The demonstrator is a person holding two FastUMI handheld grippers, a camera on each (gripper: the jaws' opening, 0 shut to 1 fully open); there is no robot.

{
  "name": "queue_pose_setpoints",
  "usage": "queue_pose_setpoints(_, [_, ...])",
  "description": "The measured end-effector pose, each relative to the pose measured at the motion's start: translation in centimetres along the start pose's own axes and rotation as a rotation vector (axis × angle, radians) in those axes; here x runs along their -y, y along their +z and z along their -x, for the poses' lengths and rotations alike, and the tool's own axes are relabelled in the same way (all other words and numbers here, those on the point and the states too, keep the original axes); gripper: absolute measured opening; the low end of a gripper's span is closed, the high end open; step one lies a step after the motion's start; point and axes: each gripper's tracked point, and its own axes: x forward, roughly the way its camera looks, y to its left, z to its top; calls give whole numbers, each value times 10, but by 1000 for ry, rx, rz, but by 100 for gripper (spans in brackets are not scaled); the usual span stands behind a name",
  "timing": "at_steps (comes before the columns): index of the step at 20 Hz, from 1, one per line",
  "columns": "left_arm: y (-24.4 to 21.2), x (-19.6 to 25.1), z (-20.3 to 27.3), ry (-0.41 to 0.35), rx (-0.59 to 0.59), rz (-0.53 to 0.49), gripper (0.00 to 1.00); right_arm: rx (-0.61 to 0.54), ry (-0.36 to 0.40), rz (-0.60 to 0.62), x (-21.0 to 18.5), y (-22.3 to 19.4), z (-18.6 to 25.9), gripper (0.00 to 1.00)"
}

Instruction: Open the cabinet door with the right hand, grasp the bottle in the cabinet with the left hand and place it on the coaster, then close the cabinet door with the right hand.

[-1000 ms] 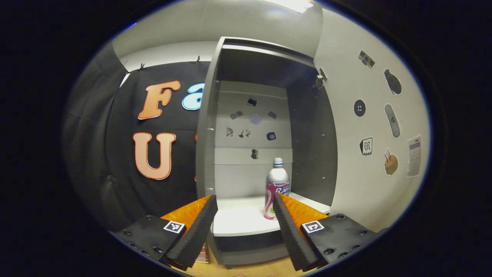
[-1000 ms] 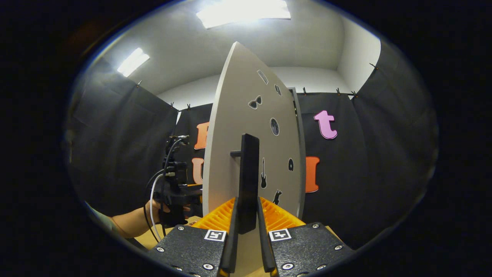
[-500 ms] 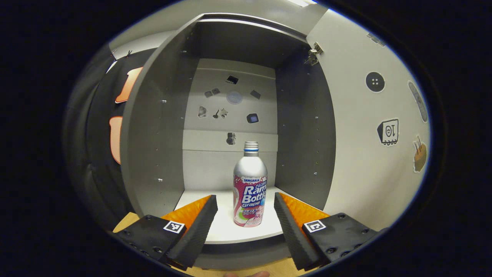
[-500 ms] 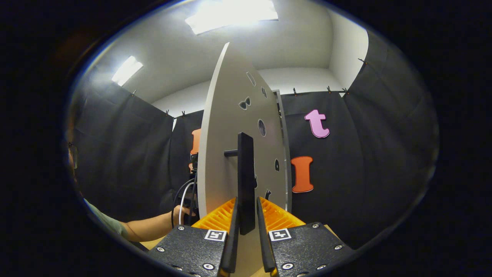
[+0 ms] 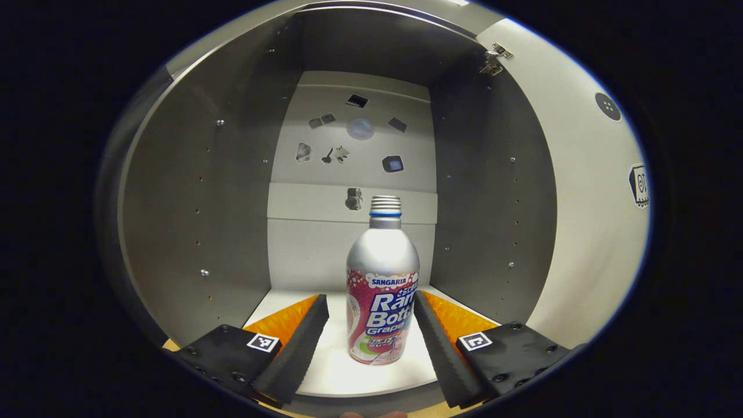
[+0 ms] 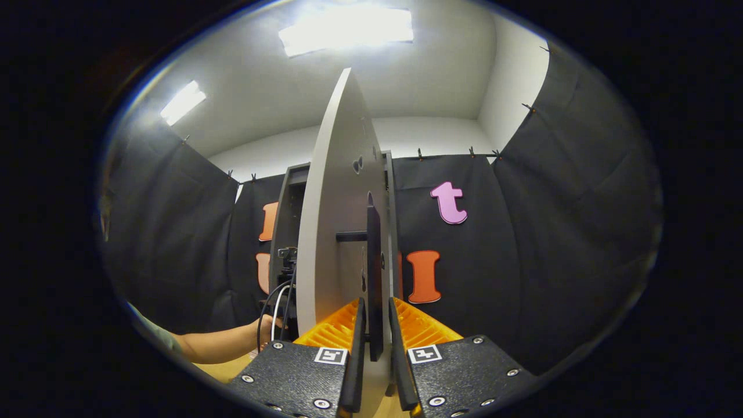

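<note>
**Bottle between left tongs, door held**

Left gripper view: your left tongs (image 5: pixel 370 331) are spread, silver pink-labelled bottle (image 5: pixel 382 290) upright between them on the grey cabinet (image 5: pixel 197 203) shelf, not pinched.

Right gripper view: your right tongs (image 6: pixel 376 354) pinch the black bar handle (image 6: pixel 374 273) of the open grey cabinet door (image 6: pixel 334 220).

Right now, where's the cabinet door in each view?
Left gripper view: the door runs down the right side, swung open, inner face to the camera.
Right gripper view: the door stands in the centre, nearly edge-on, with its handle between the right gripper fingers.
Shared landmark: the cabinet, seen from inside in the left gripper view and just left of the door in the right gripper view.
</note>
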Motion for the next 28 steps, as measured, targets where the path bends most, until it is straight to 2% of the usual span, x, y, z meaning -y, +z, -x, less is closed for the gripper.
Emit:
queue_pose_setpoints(2, [-2,7,-9,-21,-12,24,97,4,-13,-25,8,0,4,24])
queue_pose_setpoints(3, [-1,7,-14,-16,-13,19,100,7,-9,-36,9,0,5,24])
queue_pose_setpoints(4, [-1,7,-20,-9,-17,6,96,9,-1,-47,8,0,5,24])
queue_pose_setpoints(5, [-2,9,-23,-3,-21,-5,96,8,9,-51,7,-1,4,32])
queue_pose_setpoints(6, [-3,10,-26,2,-27,-15,96,8,9,-46,7,-2,3,33])
queue_pose_setpoints(7, [-3,9,-27,10,-27,-25,96,11,6,-38,9,-1,3,25])
queue_pose_setpoints(8, [-1,6,-29,23,-19,-31,96,13,1,-29,12,-2,4,27])
queue_pose_setpoints(10, [1,4,-25,32,-14,-31,87,14,-13,-18,14,-1,4,27])
queue_pose_setpoints(11, [1,3,-21,35,-21,-29,89,12,-15,-17,13,-2,4,30])
queue_pose_setpoints(12, [2,2,-18,39,-24,-27,87,11,-16,-15,13,-2,4,27])
queue_pose_setpoints(13, [4,2,-12,40,-23,-25,86,12,-23,-10,14,-1,6,34])
queue_pose_setpoints(17, [21,1,18,28,-2,-11,87,26,-36,9,11,6,13,35])
queue_pose_setpoints(19, [26,-1,37,12,0,0,83,38,-64,34,14,9,18,36])
queue_pose_setpoints(21, [29,-9,56,12,12,-2,85,54,-79,56,12,12,24,46])
queue_pose_setpoints(22, [30,-13,65,15,12,-7,87,53,-84,65,11,12,25,46])
queue_pose_setpoints(23, [30,-17,76,20,12,-10,82,51,-90,75,11,12,26,46])
queue_pose_setpoints(26, [27,-33,106,30,12,-20,84,61,-109,80,12,17,31,51])
queue_pose_setpoints(28, [23,-46,125,40,12,-19,85,71,-112,70,13,21,32,50])
